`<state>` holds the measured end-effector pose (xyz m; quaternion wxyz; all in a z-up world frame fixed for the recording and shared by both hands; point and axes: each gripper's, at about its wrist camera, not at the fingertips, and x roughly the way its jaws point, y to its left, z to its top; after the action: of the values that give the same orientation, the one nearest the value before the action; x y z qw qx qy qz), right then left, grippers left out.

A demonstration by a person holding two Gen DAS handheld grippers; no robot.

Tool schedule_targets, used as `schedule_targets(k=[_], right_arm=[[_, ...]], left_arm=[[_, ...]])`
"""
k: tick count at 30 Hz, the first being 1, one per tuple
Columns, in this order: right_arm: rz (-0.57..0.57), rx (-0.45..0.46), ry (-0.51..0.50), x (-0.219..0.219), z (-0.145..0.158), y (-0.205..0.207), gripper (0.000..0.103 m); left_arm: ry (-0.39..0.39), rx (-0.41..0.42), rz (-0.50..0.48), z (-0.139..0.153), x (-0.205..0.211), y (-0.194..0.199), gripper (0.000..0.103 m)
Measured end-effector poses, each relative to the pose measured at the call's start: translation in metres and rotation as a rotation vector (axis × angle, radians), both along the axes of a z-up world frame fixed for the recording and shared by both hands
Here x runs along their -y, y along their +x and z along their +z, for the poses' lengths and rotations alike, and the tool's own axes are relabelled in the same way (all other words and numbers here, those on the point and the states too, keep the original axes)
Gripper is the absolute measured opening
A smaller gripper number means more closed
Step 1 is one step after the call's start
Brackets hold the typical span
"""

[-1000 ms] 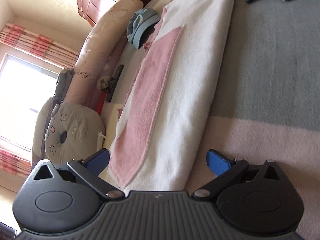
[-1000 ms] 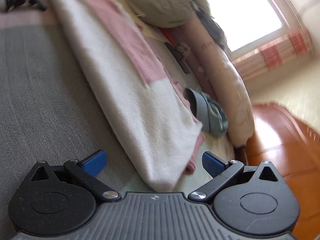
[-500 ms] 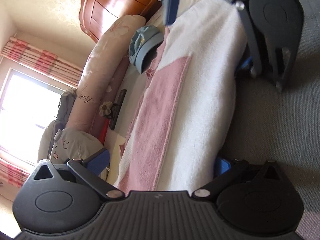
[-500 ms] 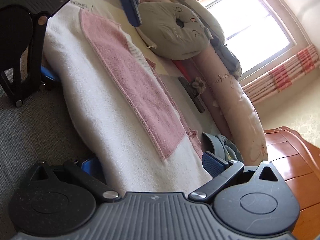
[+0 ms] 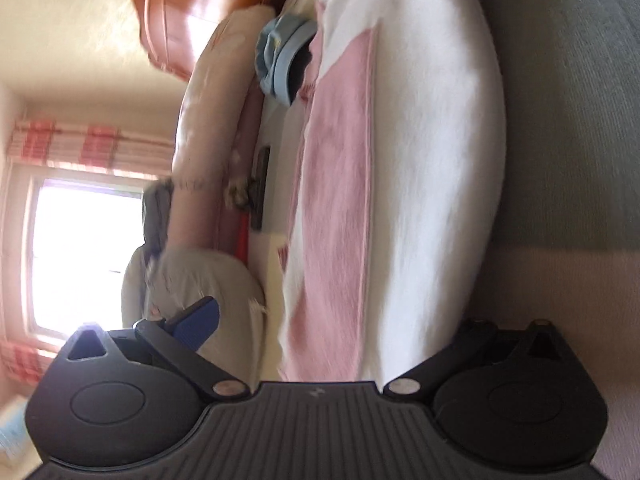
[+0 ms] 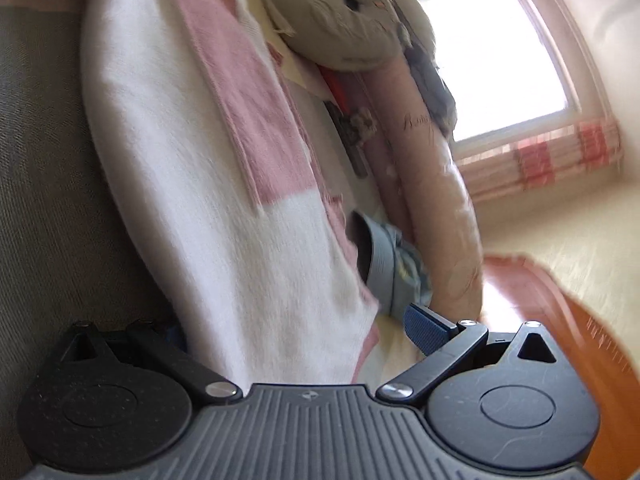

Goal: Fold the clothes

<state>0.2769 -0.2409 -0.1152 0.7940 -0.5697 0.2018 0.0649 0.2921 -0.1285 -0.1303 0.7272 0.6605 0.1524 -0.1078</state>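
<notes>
A folded white and pink knit garment (image 5: 400, 184) lies as a long roll on the grey bed cover (image 5: 568, 120); it also shows in the right wrist view (image 6: 208, 184). My left gripper (image 5: 332, 320) is open with one end of the garment between its jaws; one blue pad (image 5: 198, 320) shows, the other is hidden under the cloth. My right gripper (image 6: 296, 332) is open around the opposite end; one blue pad (image 6: 424, 326) shows, the other is hidden beneath the fabric. Both views are motion-blurred.
A blue-grey cap (image 5: 280, 60) lies beside the garment, also in the right wrist view (image 6: 392, 268). A long pink bolster (image 6: 436, 184), a grey round plush cushion (image 6: 340, 16), a wooden headboard (image 5: 200, 4) and a window (image 6: 492, 52) lie beyond.
Both grippers have slid further onto the garment's ends. The views have shifted and blurred, and the other gripper is no longer visible in either frame.
</notes>
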Motion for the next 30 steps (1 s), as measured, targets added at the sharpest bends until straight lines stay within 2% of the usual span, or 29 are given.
schedule_targets(k=[4,5,6,8,10,12,13,14,15,16,18,19,21,22,23,24,25,26,27,29,30], right_arm=[[0.011,-0.002,-0.015,-0.005,0.001,0.006,0.103],[0.012,-0.002,-0.009,-0.005,0.000,0.004,0.100],[0.013,-0.003,-0.002,-0.005,0.000,0.001,0.095],[0.036,-0.003,-0.008,-0.003,-0.002,-0.006,0.087],[0.063,-0.006,-0.025,-0.002,-0.002,-0.008,0.089],[0.062,-0.005,-0.043,0.001,0.003,-0.002,0.098],[0.058,-0.004,-0.054,0.002,0.003,0.001,0.098],[0.055,-0.005,-0.066,0.003,0.004,0.005,0.098],[0.057,-0.011,-0.070,0.003,0.002,0.005,0.097],[0.061,-0.018,-0.071,0.003,0.001,0.005,0.094],[0.069,-0.039,-0.081,-0.001,-0.005,0.000,0.075],[0.071,-0.049,-0.087,-0.003,-0.008,-0.002,0.069],[0.075,-0.067,-0.099,-0.007,-0.016,-0.007,0.042],[0.082,-0.069,-0.111,-0.009,-0.020,-0.010,0.036],[0.089,-0.069,-0.126,-0.010,-0.025,-0.012,0.023],[0.096,-0.069,-0.140,-0.012,-0.029,-0.014,0.019],[0.106,-0.068,-0.158,-0.012,-0.030,-0.015,0.019],[0.116,-0.066,-0.177,-0.012,-0.031,-0.015,0.019],[0.121,-0.067,-0.185,-0.011,-0.028,-0.014,0.024],[0.125,-0.068,-0.187,-0.009,-0.024,-0.010,0.036],[0.124,-0.066,-0.182,-0.008,-0.023,-0.008,0.036]], left_arm=[[-0.026,0.002,0.036,0.001,0.005,0.002,0.102],[-0.039,0.003,0.047,0.001,0.004,0.000,0.097],[-0.050,-0.011,0.046,0.001,0.003,-0.003,0.085],[-0.050,-0.056,0.020,-0.001,0.000,-0.009,0.070],[-0.031,-0.067,0.006,-0.002,-0.001,-0.009,0.072],[-0.009,-0.075,0.020,-0.001,-0.003,-0.004,0.075],[-0.002,-0.078,0.022,-0.002,-0.003,-0.003,0.075],[-0.002,-0.087,0.021,-0.003,-0.003,-0.004,0.067],[0.001,-0.100,0.014,-0.007,-0.002,-0.007,0.053],[0.009,-0.110,0.004,-0.011,-0.001,-0.012,0.044],[0.035,-0.094,-0.015,-0.024,0.001,-0.022,0.008],[0.048,-0.080,-0.025,-0.031,0.002,-0.026,0.005],[0.055,-0.078,-0.022,-0.033,0.002,-0.028,0.006],[0.055,-0.080,-0.017,-0.033,0.002,-0.027,0.006],[0.055,-0.082,-0.012,-0.032,0.002,-0.027,0.006],[0.055,-0.084,-0.007,-0.032,0.002,-0.027,0.009],[0.055,-0.087,-0.002,-0.031,0.001,-0.026,0.011],[0.056,-0.089,0.003,-0.031,0.001,-0.026,0.018],[0.056,-0.091,0.007,-0.031,0.001,-0.026,0.021],[0.056,-0.095,0.017,-0.030,0.001,-0.025,0.017],[0.056,-0.097,0.022,-0.029,0.001,-0.024,0.010]])
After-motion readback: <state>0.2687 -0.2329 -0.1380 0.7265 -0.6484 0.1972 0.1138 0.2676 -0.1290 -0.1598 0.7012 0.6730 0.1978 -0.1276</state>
